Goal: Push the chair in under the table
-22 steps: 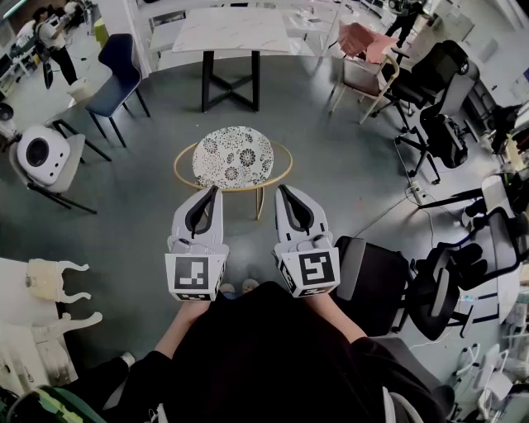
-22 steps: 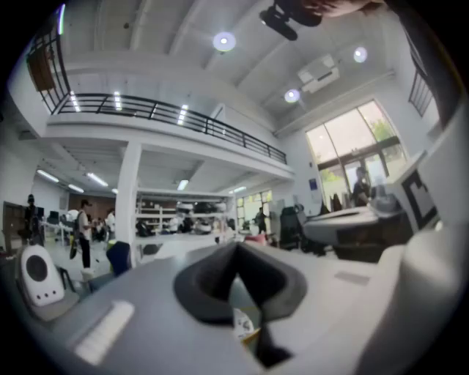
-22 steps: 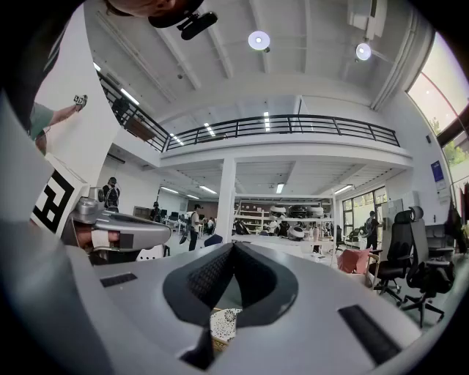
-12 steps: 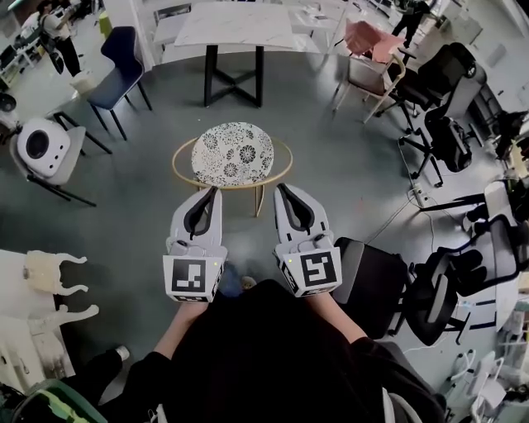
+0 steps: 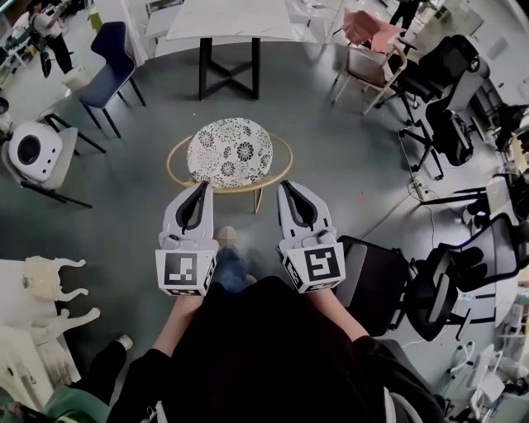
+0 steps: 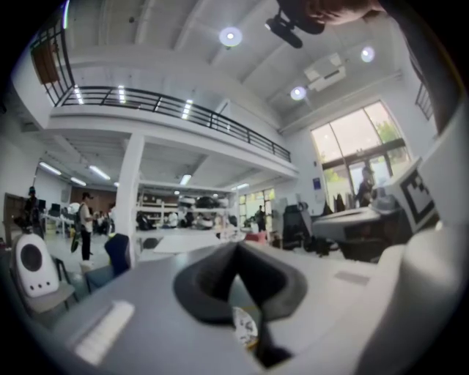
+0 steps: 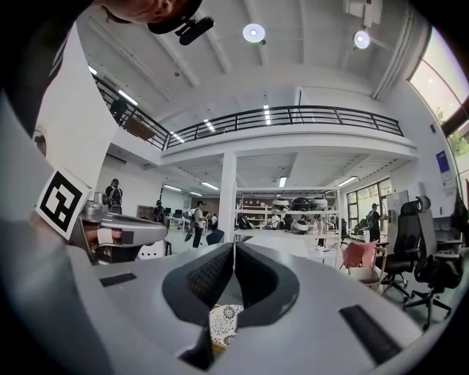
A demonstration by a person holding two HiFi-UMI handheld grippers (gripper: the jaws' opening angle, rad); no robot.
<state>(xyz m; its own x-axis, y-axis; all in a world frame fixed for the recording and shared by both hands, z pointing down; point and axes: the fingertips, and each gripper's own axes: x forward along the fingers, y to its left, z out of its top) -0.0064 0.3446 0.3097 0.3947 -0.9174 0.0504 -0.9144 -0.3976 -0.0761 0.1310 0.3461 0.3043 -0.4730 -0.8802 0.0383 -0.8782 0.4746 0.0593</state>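
The head camera looks steeply down, close over the left gripper (image 5: 202,187) and right gripper (image 5: 283,187), toward the chair (image 5: 230,153) ahead. Each gripper camera looks level along its jaws; all views share that chair and the table (image 5: 231,21).

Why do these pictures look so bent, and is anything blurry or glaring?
Head view: a wide lens bows the floor around the patterned chair. Left gripper view: black round edges, soft foreground, the window washed out. Right gripper view: the balcony railing curves, ceiling lamps flare.
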